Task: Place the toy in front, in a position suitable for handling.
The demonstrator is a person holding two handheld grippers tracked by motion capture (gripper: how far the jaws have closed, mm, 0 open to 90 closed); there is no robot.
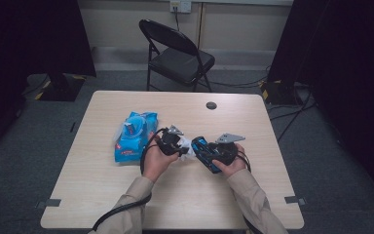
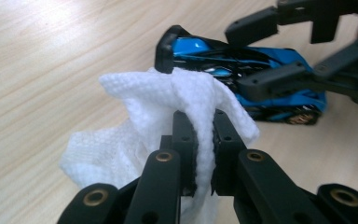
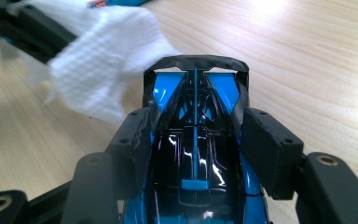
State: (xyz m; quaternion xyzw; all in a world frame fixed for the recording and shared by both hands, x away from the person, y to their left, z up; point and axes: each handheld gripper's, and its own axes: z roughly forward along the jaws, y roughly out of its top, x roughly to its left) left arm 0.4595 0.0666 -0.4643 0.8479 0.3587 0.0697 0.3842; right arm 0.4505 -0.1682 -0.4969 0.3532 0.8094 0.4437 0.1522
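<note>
Left gripper (image 2: 204, 140): jaws pinched together on a white, waffle-textured paper wipe (image 2: 168, 121) — a fold of it runs up between the two black pads, and the rest bunches loose above and to the side.
Right gripper (image 3: 196, 140): jaws clamped on the flanks of a glossy blue-and-black toy racing car (image 3: 195, 158), one pad on each side of the body.
Toy car: held low over the pale wooden table (image 1: 185, 195), near its middle; its dark rear wing points away from the right gripper's camera.
Wipe and car: in the left gripper view the wipe's upper edge lies against the car's black wing — touching it.
Beside: a blue plastic wipes packet (image 1: 134, 136) lies flat on the table, just left of the left hand (image 1: 157, 161).
Beyond: a black folding chair (image 1: 175, 53) stands behind the table.
</note>
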